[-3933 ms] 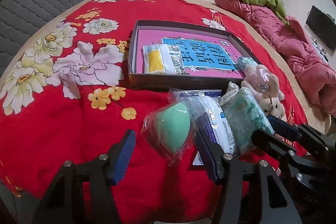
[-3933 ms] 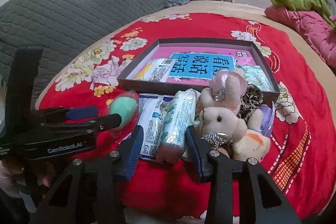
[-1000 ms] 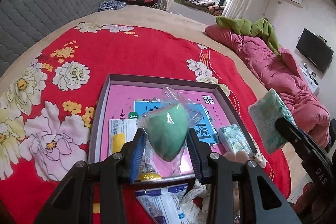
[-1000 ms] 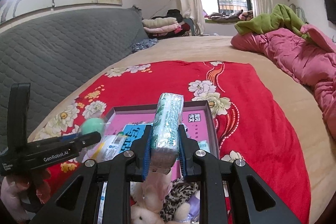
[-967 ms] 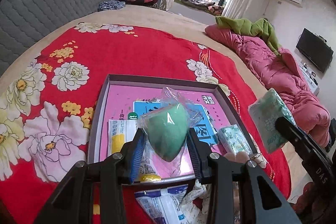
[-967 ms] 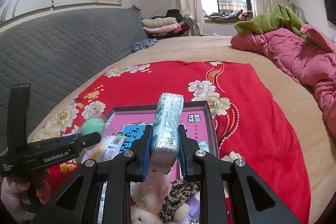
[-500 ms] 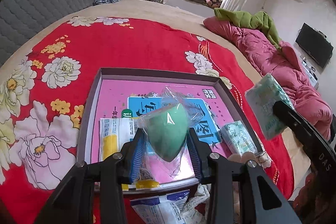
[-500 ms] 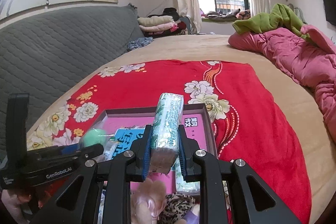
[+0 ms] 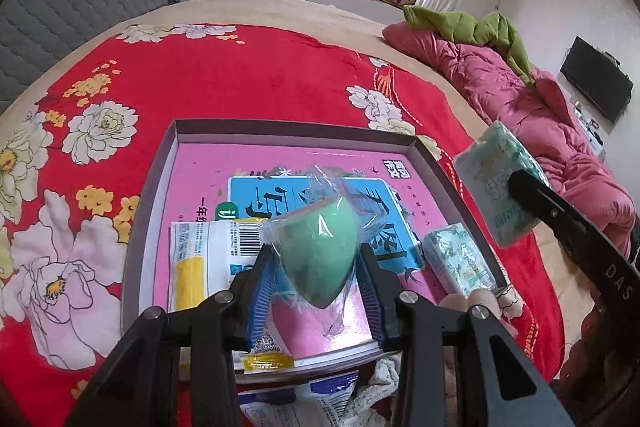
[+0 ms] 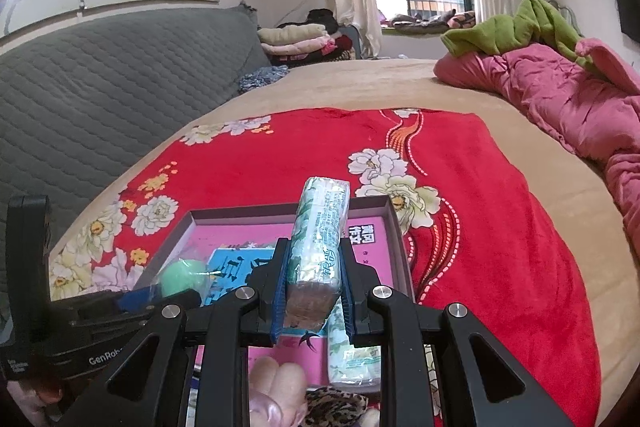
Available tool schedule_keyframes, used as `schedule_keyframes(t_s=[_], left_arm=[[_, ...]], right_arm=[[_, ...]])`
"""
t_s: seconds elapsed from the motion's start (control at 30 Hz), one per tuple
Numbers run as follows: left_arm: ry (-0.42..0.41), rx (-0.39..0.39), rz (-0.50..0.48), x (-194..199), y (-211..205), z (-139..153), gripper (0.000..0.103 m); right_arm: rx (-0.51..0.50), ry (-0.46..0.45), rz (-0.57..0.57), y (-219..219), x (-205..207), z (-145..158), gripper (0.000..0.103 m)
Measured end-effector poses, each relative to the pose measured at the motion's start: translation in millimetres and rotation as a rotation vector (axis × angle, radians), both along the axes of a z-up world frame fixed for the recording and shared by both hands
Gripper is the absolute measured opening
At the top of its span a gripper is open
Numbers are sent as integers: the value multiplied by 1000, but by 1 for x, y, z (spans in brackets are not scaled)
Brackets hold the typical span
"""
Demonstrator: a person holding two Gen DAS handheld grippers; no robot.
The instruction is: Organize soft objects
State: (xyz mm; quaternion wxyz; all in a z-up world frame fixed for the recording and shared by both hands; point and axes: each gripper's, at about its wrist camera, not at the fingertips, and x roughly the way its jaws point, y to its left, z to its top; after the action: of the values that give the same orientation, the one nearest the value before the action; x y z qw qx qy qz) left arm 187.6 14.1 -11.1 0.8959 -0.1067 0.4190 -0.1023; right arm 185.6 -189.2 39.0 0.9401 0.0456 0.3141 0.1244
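My left gripper (image 9: 316, 287) is shut on a green egg-shaped sponge in a clear bag (image 9: 318, 253), held above the near part of the open pink-lined box (image 9: 280, 129). My right gripper (image 10: 312, 301) is shut on a green-and-white tissue pack (image 10: 320, 235), held upright over the box's right side (image 10: 396, 223). From the left wrist view that pack (image 9: 496, 187) hangs just past the box's right wall. Inside the box lie a white-and-yellow packet (image 9: 200, 255) and another tissue pack (image 9: 456, 263).
The box rests on a red floral blanket (image 9: 240, 67) spread over a bed. Plush toys (image 10: 276, 387) and a blue-and-white packet (image 9: 296, 403) lie just in front of the box. A pink quilt (image 9: 520, 99) and a grey padded headboard (image 10: 100, 87) border the bed.
Both grippers have carried their loads forward and a little lower over the box. Earlier the sponge and tissue pack lay on the blanket in front of the box between open jaws.
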Motion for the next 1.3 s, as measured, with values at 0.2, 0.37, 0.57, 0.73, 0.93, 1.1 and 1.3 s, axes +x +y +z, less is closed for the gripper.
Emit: schedule_keyframes(t_s=[0.2,0.37,0.57,0.73,0.93,1.1,1.3], left_arm=[[16,-4,-17,5,-6,-13,40],[18,-1,-48,5,-14,-18,40],[47,11,-74,5,-24,-29,40],[57,18,-69,6,-24,-33,40],[70,21,-61,7,-20,-35,40],[75,33,-46,8,-16,-35,40],[74,42,-39,9,-13,-35,40]], right_arm=[[16,15,-11,-7,4,-6,23],[23,37,-18,-11,8,-12,23],[76,92,-16,-14,15,-26,23],[90,148,4,-6,17,-41,23],[97,180,39,5,15,-49,23],[138,220,52,7,15,-58,23],[113,242,30,7,14,-66,23]])
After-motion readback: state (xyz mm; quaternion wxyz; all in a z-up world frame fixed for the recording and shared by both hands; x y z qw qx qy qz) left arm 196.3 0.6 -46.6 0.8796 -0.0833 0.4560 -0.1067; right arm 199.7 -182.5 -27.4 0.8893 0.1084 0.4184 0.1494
